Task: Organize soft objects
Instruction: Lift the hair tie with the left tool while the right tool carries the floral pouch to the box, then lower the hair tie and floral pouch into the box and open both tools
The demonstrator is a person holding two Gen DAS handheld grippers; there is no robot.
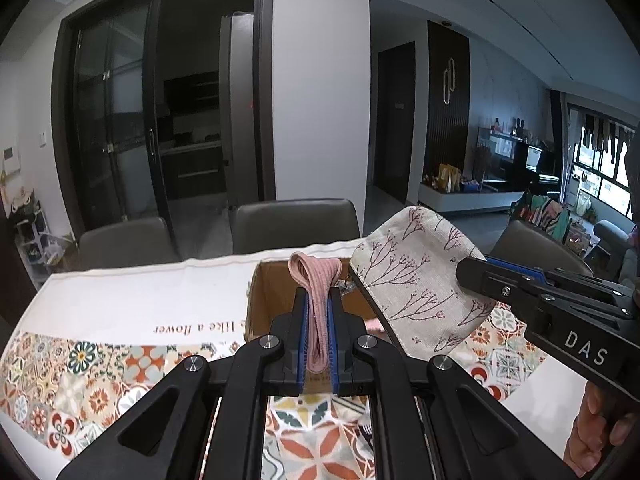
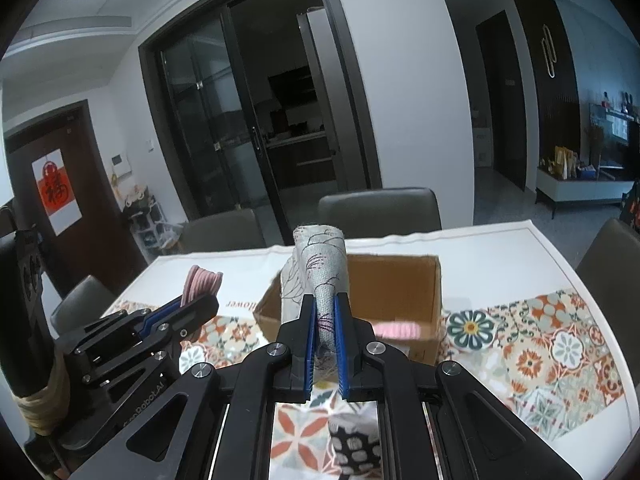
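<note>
Pink ribbed cloth sits pinched in the left gripper, and one beige branch-print pouch is clamped in the right gripper, both above the tablecloth. Beyond stands one cardboard box holding another pink piece; three chairs show behind.

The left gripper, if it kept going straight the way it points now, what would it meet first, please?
Most likely the open cardboard box directly ahead of the left gripper, which is shut on a pink fabric loop; depth is hard to judge.
</note>
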